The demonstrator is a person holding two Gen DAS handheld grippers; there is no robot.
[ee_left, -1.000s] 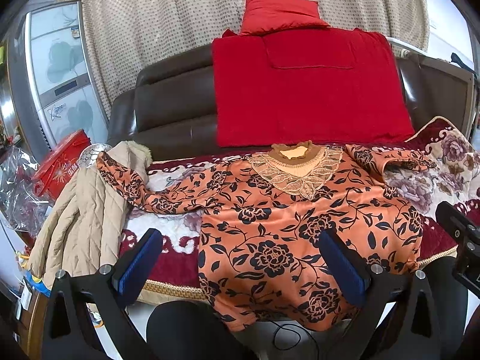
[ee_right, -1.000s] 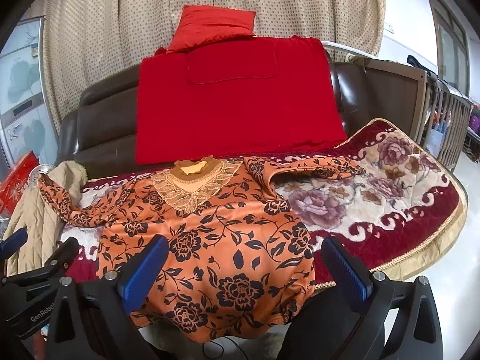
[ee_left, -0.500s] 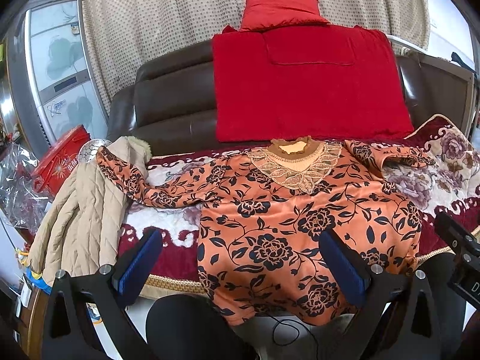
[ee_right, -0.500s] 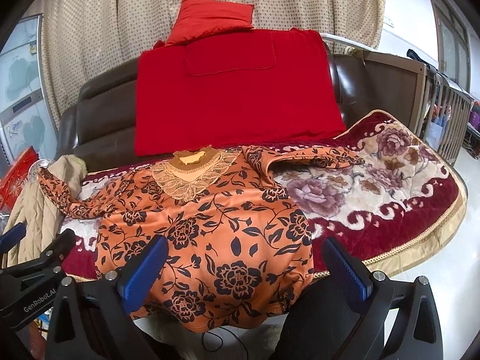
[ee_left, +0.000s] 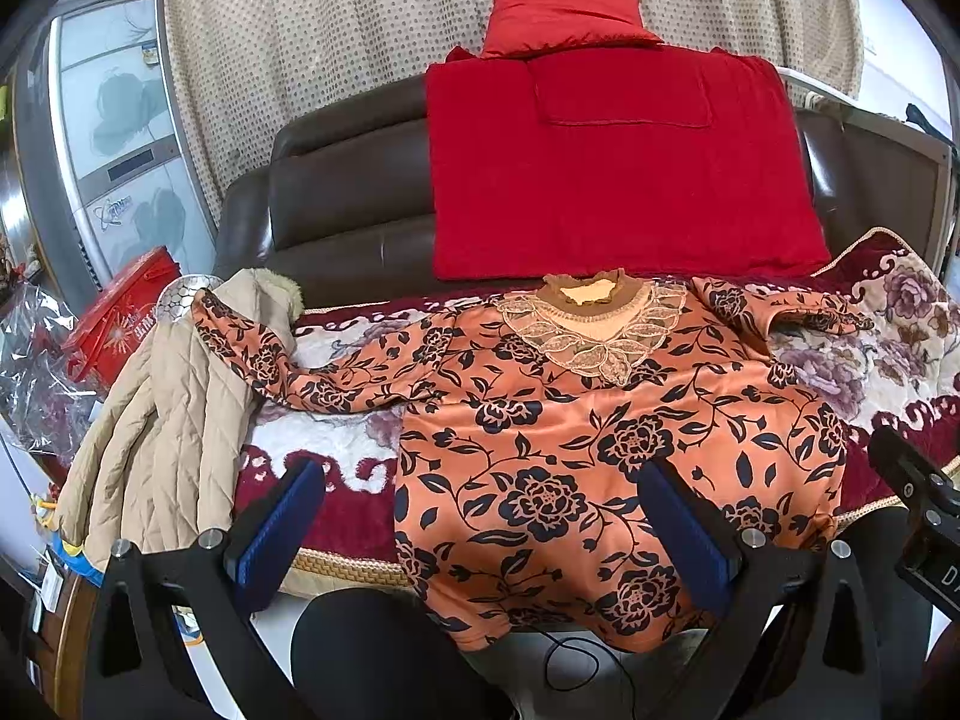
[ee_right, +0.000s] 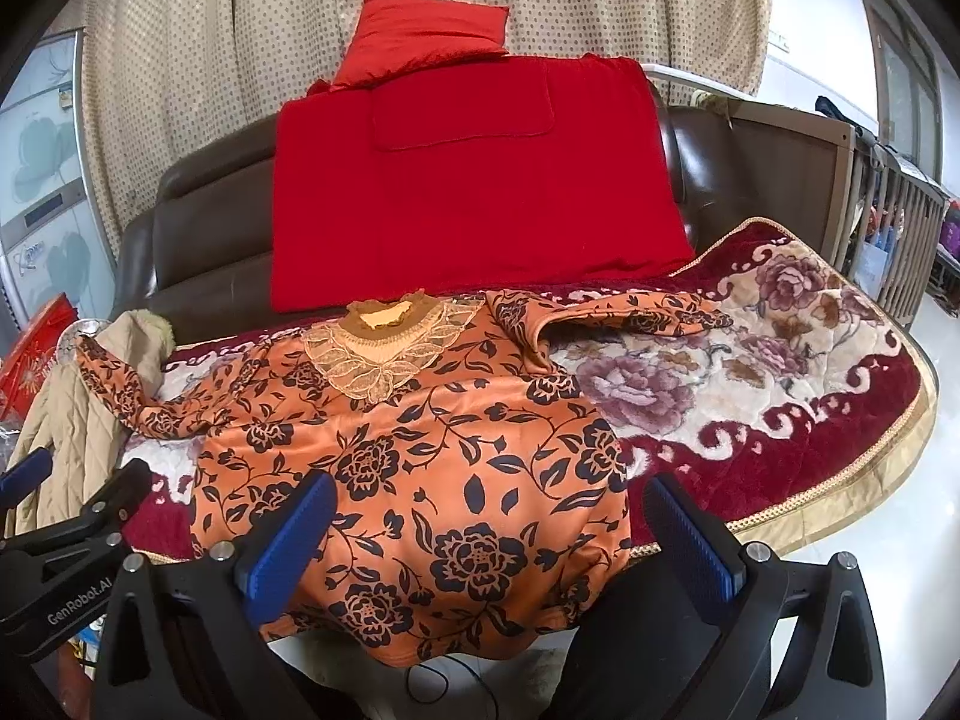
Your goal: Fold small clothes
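One satiny orange blouse [ee_left: 600,438] with black flowers and a lace collar is spread flat on a plush floral blanket [ee_right: 780,372], its hem draped over the front edge. Two red cushions [ee_left: 612,162] are seen behind. The left gripper [ee_left: 480,534] and right gripper [ee_right: 486,540] are held wide apart, empty, short of the hem.

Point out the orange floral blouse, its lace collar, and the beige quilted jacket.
orange floral blouse [ee_left: 600,450], left wrist view, middle of the front panel.
lace collar [ee_right: 384,360], right wrist view, lace bib below the neckline.
beige quilted jacket [ee_left: 162,420], left wrist view, quilted body at the sofa's left end.
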